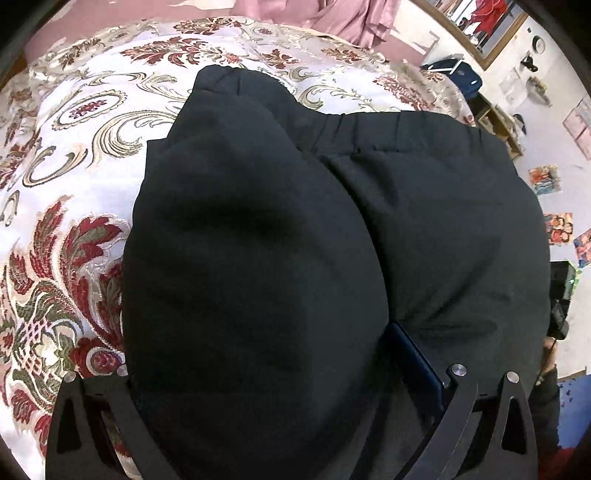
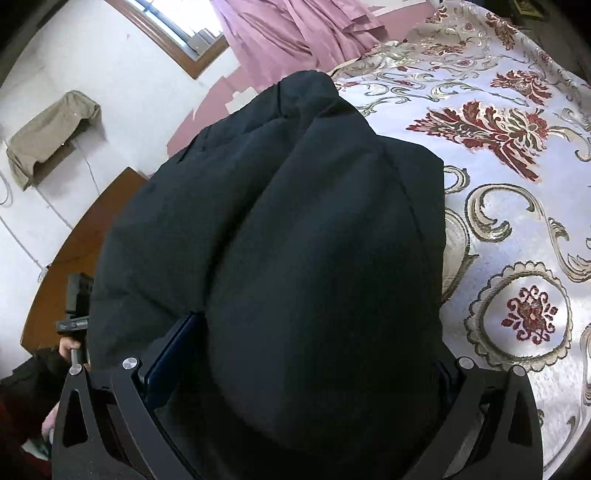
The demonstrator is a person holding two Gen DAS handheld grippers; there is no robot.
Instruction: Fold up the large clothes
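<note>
Black trousers (image 1: 332, 229) with an elastic waistband at the far end fill the left wrist view, draped over the floral bedspread (image 1: 74, 155). My left gripper (image 1: 280, 387) holds a thick bunch of the black cloth between its fingers; one blue pad (image 1: 417, 365) shows, the other is hidden under cloth. In the right wrist view the same trousers (image 2: 295, 221) bulge up between my right gripper's (image 2: 299, 373) fingers, with a blue pad (image 2: 173, 354) pressed against the fabric. Both grippers are lifted slightly above the bed.
The bed's floral cover (image 2: 517, 221) stretches to the right. Pink curtains (image 2: 295, 29) hang behind the bed. A wooden bed frame (image 2: 74, 240) and white floor lie left. The other gripper (image 2: 75, 306) shows at the left edge, and in the left wrist view (image 1: 559, 295).
</note>
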